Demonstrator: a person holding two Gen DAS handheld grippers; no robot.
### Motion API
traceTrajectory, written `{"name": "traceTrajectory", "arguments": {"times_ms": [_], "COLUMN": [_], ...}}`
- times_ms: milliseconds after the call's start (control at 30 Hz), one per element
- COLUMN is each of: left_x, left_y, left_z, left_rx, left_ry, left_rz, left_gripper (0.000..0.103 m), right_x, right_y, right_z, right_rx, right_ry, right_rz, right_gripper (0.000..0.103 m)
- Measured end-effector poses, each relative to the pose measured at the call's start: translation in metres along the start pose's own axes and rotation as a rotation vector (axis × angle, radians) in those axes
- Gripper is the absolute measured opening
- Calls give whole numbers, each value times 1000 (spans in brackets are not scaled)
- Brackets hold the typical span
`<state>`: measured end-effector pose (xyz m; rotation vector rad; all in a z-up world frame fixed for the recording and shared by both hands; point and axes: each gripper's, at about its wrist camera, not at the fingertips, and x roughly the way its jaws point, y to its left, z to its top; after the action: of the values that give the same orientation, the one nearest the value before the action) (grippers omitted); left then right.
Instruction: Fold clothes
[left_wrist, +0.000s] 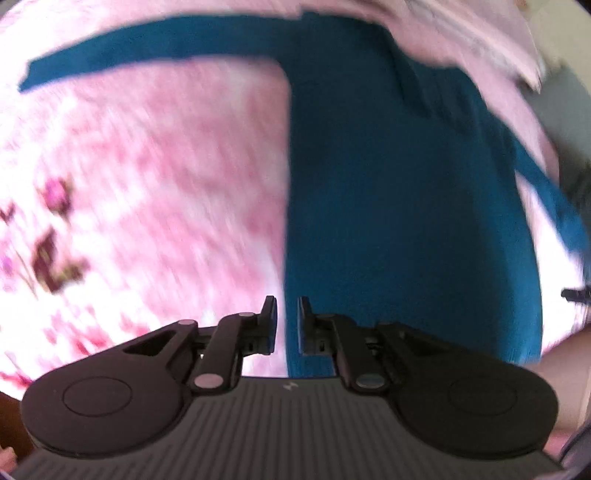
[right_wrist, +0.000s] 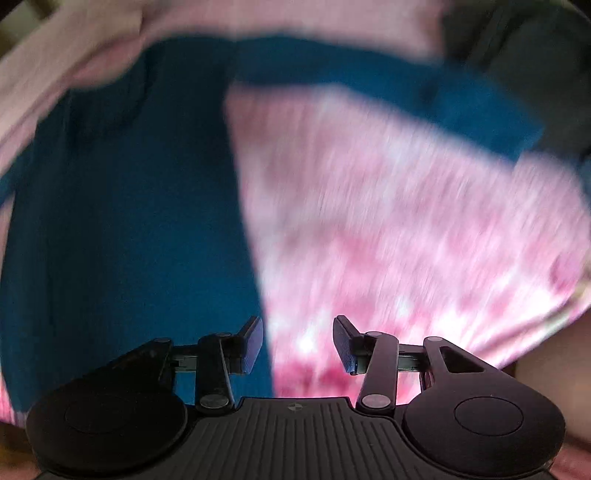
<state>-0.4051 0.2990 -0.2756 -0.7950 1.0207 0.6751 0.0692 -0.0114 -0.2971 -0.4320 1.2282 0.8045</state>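
A pink floral bedspread is being shown across both views, badly smeared by motion blur, and it is being taken for a bed rather than a tabletop. On it a teal long-sleeved top is being seen laid flat, its body running away from both cameras and its sleeves spread sideways at the far end (one long sleeve is reaching out towards the left edge of the left wrist view). The hem end is lying nearest the fingers.

The left gripper is being held over the top's left side edge, its fingers almost closed with only a thin gap; no cloth is being seen pinched there. The right gripper is being held over the opposite side edge, fingers partly apart and empty, the teal fabric lying under its left finger and bedspread under the other.

Neither hand is judged nearer; the hem corners are lying just below each.
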Motion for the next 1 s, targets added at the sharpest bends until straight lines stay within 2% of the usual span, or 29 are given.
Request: {"name": "traceTrajectory", "arguments": {"times_ms": [33,100,200,267,300,367,433,533,600,733,833,900,1000], "left_x": [4,23,65,93,107,136,160,190,206,229,241,239,221], "left_y": [-1,-11,-38,-57,-66,-83,-97,-111,-120,-137,-147,-145,-128], "left_z": [14,41,78,100,110,130,146,166,185,240,301,350,404], "left_rx": [-7,12,65,99,116,149,183,220,241,289,310,236,94], "left_ry": [-26,-63,-97,-115,-119,-124,-126,-120,-122,-142,-221,-299,-408], "left_rz": [-8,-24,-93,-144,-165,-203,-213,-235,-258,-288,-263,-278,-301], "left_gripper": [7,7,7,7,7,7,7,7,7,7,7,7,10], "right_x": [-1,10,45,71,84,106,119,163,171,186,198,204,196], "right_y": [3,20,68,101,115,141,157,177,187,216,228,234,222], "right_z": [14,43,76,89,94,104,105,119,130,181,246,293,355], "right_rx": [10,7,-78,-154,-187,-244,-294,-380,-430,-532,-472,-388,-139], "right_ry": [-44,-112,-154,-159,-154,-152,-157,-129,-141,-206,-305,-375,-425], "right_rz": [12,91,197,245,273,313,334,328,341,310,293,299,363], "right_gripper": [46,46,46,39,32,28,26,25,25,24,24,24,24]}}
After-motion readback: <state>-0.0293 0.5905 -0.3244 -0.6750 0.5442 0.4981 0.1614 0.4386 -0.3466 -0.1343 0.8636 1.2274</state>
